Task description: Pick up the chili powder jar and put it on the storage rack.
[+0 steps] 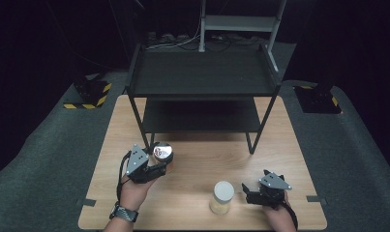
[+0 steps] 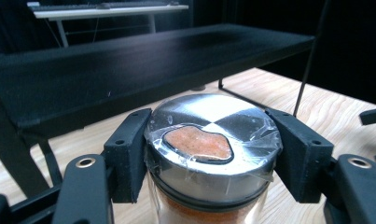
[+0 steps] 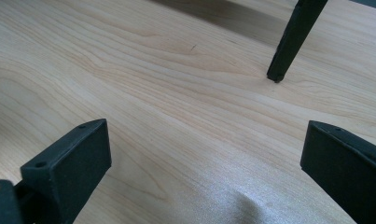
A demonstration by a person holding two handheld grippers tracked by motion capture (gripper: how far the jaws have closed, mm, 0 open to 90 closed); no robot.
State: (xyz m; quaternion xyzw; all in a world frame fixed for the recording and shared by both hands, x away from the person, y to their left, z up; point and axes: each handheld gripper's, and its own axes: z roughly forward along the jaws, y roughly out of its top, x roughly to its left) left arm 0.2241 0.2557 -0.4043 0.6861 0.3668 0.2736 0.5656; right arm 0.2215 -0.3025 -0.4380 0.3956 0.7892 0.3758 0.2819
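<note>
The left tongs (image 2: 209, 154) clamp a spice jar (image 2: 209, 158) by its steel lid, at seven o'clock on the desk (image 1: 202, 159) beside the rack (image 1: 202, 77). The right tongs (image 1: 253, 192) gape wide at five o'clock, empty, just beside a white-lidded jar (image 1: 222, 197).

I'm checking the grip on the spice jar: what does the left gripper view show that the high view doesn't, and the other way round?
Left gripper view alone: plastic film over the spice jar lid, orange powder inside, and both jaws pressed on the lid's sides. High view alone: the pale-lidded jar, the right tool with jaws apart, and the whole table. Both: the left tool shut on the spice jar, the black shelf.
</note>
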